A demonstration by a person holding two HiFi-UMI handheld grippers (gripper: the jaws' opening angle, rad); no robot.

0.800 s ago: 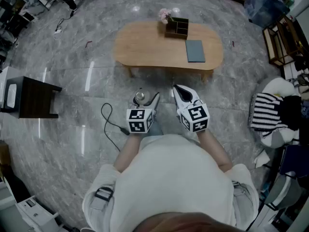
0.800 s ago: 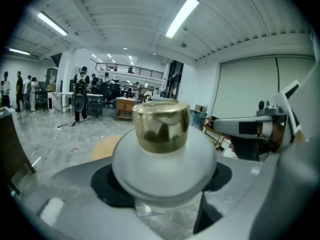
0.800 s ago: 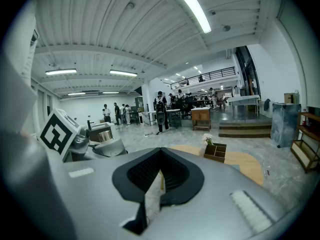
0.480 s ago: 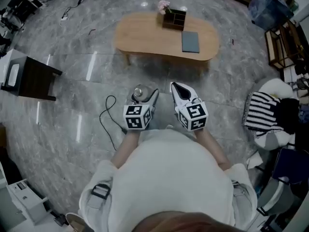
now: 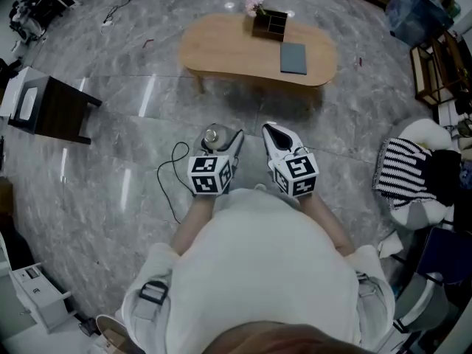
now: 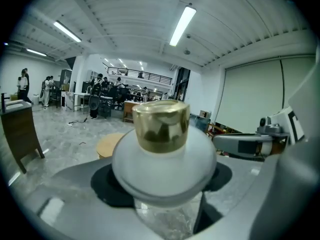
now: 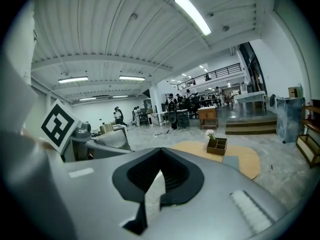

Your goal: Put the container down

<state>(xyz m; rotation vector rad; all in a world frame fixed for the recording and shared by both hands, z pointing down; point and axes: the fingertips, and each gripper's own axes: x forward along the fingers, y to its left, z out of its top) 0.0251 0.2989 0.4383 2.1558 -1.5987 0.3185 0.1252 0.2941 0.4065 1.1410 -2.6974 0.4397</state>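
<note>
A clear container (image 6: 162,156) with a white domed lid and a gold knob (image 6: 161,125) fills the left gripper view. My left gripper (image 5: 220,141) is shut on it and holds it upright above the floor. In the head view the container (image 5: 212,134) shows at that gripper's tip. My right gripper (image 5: 273,134) is alongside, a short way to the right, shut with nothing between its jaws (image 7: 154,196). Both are held in front of the person's body, short of the oval wooden table (image 5: 221,50).
On the table stand a dark organiser box (image 5: 270,25) with pink flowers (image 5: 255,6) and a grey pad (image 5: 293,57). A dark side table (image 5: 55,109) stands at the left. A black cable (image 5: 173,177) lies on the marble floor. Striped cloth (image 5: 402,172) is piled at the right.
The view has shifted a little, so the side table sits further right in frame. Both grippers keep the same stance and the container stays in the left one.
</note>
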